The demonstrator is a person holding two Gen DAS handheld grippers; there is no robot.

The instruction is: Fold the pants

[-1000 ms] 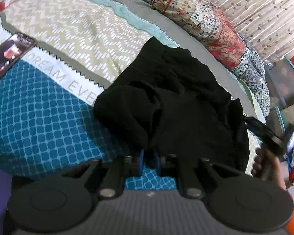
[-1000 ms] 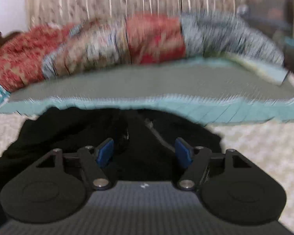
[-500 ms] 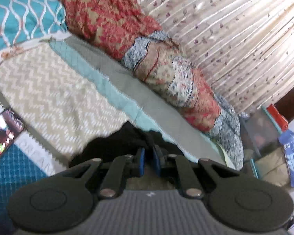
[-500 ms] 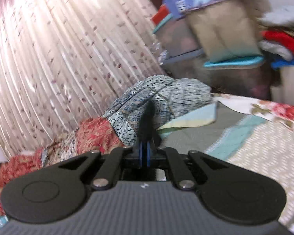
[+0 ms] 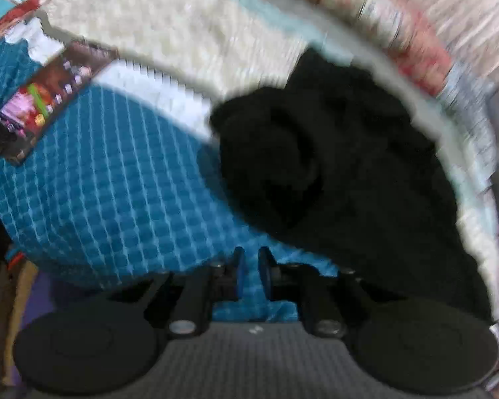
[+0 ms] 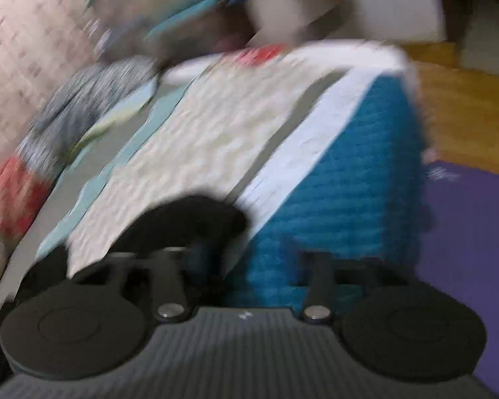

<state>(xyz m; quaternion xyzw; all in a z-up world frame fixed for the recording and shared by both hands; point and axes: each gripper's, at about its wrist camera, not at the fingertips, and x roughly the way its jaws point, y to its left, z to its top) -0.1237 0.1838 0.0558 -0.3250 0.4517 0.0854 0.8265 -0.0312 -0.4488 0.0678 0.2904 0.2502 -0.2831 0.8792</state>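
Observation:
The black pants [image 5: 336,166] lie in a crumpled heap on the bed, in the middle and right of the blurred left wrist view. My left gripper [image 5: 249,272] hangs just in front of the heap's near edge, jaws nearly together with a narrow gap and nothing between them. In the blurred right wrist view a part of the pants [image 6: 189,222] lies just beyond my right gripper [image 6: 249,266], whose jaws stand wide apart and empty over the bed's edge.
The bed has a quilt with a teal grid panel [image 5: 116,183], a white band and a cream zigzag panel [image 6: 209,133]. A phone [image 5: 43,106] lies at the left. Patterned pillows and a curtain are behind. A wooden floor [image 6: 465,106] and purple mat [image 6: 465,232] lie to the right.
Both cameras swung back down toward the bed. The right gripper, shut half a second ago, now stands open. The left gripper stays nearly closed and empty.

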